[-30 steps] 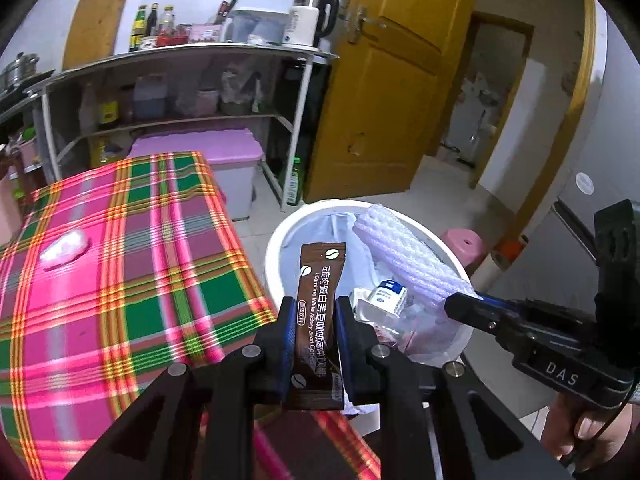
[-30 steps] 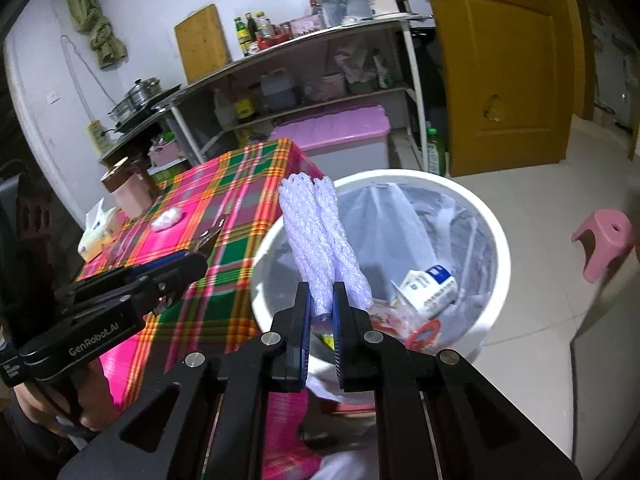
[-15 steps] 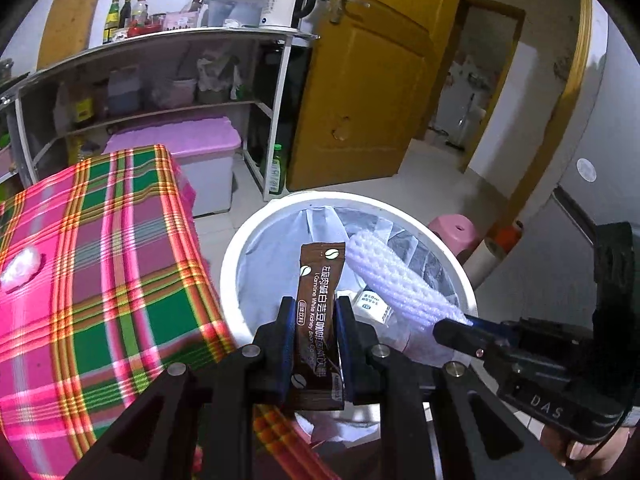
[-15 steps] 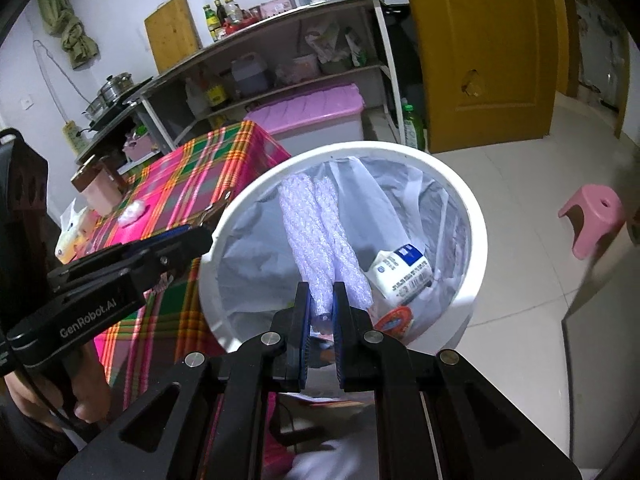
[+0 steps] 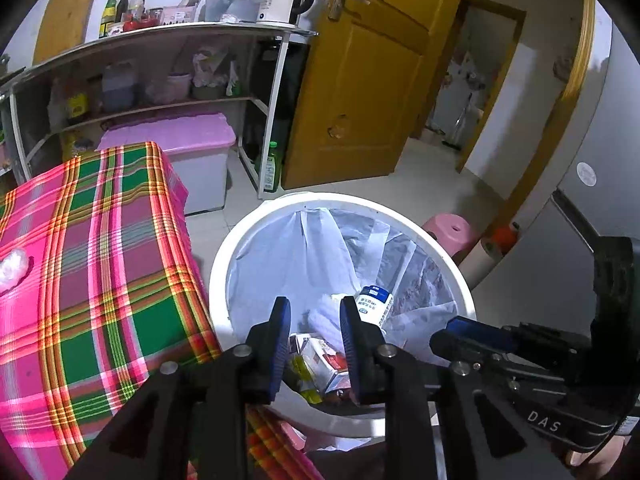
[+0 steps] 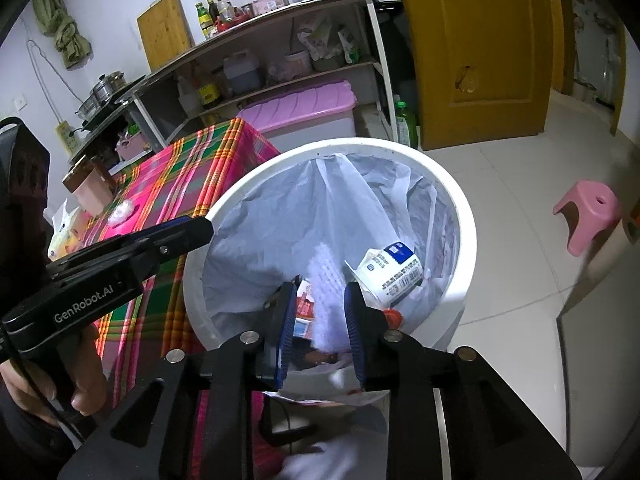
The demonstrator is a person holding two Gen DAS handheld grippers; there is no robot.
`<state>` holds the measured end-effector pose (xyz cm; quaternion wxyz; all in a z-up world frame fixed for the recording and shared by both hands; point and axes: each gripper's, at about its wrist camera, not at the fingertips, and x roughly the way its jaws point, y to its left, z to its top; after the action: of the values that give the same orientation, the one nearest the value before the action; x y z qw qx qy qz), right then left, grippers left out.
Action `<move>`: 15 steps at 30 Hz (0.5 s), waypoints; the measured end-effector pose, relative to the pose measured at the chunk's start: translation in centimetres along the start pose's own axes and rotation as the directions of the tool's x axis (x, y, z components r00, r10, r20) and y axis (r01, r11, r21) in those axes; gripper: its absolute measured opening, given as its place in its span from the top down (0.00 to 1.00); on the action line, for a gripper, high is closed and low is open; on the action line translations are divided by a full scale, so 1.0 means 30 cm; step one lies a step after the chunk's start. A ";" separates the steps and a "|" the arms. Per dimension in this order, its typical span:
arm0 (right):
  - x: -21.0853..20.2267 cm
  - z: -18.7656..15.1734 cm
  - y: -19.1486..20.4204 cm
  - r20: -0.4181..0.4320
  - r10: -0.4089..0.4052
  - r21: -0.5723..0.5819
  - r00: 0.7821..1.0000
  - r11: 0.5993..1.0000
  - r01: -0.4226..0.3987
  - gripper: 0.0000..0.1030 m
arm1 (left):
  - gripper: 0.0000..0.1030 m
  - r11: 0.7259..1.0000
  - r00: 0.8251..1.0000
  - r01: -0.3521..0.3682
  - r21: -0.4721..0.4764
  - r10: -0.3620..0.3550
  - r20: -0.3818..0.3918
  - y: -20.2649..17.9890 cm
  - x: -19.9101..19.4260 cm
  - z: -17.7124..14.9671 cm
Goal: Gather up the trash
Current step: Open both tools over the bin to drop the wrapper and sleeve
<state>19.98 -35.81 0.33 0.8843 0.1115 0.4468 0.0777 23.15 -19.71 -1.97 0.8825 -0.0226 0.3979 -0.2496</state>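
Note:
A white trash bin (image 5: pixel 280 208) with a clear liner stands beside the plaid table; it also shows in the right wrist view (image 6: pixel 460 204). My left gripper (image 5: pixel 314 312) is open and empty over the bin's near rim. My right gripper (image 6: pixel 320 300) is open and empty over the bin too. Inside lie a white foam net sleeve (image 6: pixel 326 268), a white and blue carton (image 6: pixel 394 266) and red and white wrappers (image 5: pixel 320 356). A clear crumpled wrapper (image 5: pixel 14 266) lies on the tablecloth at the far left.
The table has a pink and green plaid cloth (image 5: pixel 92 280). A brown-lidded container (image 6: pixel 90 186) and a tissue pack (image 6: pixel 66 232) sit on it. A pink stool (image 6: pixel 588 214), a purple-lidded storage box (image 5: pixel 188 160), metal shelves (image 5: pixel 160 40) and a yellow door (image 5: pixel 360 92) surround the bin.
Both grippers opened. The brown sachet left my left gripper and the foam net sleeve left my right gripper; the sleeve now lies in the bin. Both grippers moved closer over the bin.

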 end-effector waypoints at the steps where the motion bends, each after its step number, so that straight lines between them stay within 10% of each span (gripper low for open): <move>1: -0.006 0.000 0.003 0.005 0.002 -0.001 1.000 1.000 -0.002 0.75 | 0.75 1.000 1.000 -0.001 -0.001 0.001 0.003 -0.001 -0.007 -0.003; 15: -0.084 -0.014 0.118 0.044 0.070 -0.048 0.997 0.996 -0.068 0.75 | 0.75 0.997 0.996 -0.067 -0.024 0.068 0.054 0.033 -0.183 -0.065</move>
<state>18.02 -32.94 2.97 0.8934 0.1080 0.4202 0.1162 19.11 -16.02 0.27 0.9007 -0.0257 0.3769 -0.2144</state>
